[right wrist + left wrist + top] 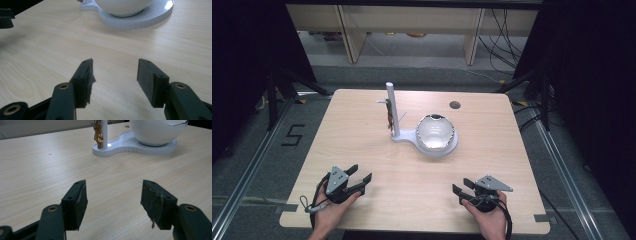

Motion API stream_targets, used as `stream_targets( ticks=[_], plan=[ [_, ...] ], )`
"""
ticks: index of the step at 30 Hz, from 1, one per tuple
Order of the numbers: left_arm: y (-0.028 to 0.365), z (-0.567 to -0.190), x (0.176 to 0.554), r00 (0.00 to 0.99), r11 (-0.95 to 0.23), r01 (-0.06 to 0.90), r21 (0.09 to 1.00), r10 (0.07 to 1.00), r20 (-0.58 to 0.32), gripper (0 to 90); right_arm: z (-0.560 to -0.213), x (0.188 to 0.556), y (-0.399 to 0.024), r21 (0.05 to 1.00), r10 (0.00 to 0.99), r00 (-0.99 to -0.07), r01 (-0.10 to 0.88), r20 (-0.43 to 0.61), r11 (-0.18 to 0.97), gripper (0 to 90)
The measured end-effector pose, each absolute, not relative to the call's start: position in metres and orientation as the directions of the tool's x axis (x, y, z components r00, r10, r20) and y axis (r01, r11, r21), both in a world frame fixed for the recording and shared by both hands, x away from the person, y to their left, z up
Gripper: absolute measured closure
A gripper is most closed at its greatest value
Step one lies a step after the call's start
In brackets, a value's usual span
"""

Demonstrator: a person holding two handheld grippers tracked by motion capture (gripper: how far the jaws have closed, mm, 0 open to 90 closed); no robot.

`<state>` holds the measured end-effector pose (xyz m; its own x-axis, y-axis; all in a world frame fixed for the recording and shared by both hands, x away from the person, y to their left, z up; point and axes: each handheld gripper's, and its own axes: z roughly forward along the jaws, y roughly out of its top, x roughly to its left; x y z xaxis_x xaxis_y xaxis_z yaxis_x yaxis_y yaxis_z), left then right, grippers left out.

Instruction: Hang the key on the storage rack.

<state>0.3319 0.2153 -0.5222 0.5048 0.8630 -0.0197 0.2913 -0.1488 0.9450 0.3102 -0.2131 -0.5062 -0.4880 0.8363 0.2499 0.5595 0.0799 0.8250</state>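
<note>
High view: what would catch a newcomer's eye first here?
The white bowl sits on a white stand near the table's middle, with an upright post to its left and a small golden charm hanging against the post. At the near edge, the left gripper and right gripper rest in the person's hands, jaws open and holding nothing.

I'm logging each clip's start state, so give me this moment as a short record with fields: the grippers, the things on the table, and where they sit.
left gripper: open, holds nothing, near edge of the table
right gripper: open, holds nothing, near edge
white bowl: upright on the round end of the stand's base
white stand: upright post, mid-table, left of the bowl
small golden charm: hanging beside the post
contact: neither gripper touches the stand or bowl
</note>
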Motion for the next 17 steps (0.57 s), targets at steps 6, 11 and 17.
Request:
stream_targets(
  ticks=[6,11,17],
  plan=[
    [0.2129,-0.5223,0.3282,0.496,-0.16,0.278,0.947,0.868,0.001,35.9,-0.5071,0.3103,-0.2131,0.822,0.838,-0.489,0.563,0.242,0.091,47.9],
    [0.211,-0.5225,0.3292,0.514,-0.19,0.253,0.949,0.857,0.034,36.1,-0.5075,0.3117,-0.2156,0.824,0.837,-0.502,0.554,0.216,0.119,47.9],
    [0.2135,-0.5221,0.3285,0.491,-0.158,0.285,0.945,0.871,-0.002,36.1,-0.5101,0.3134,-0.2154,0.825,0.838,-0.504,0.551,0.207,0.128,47.8]
  ],
)
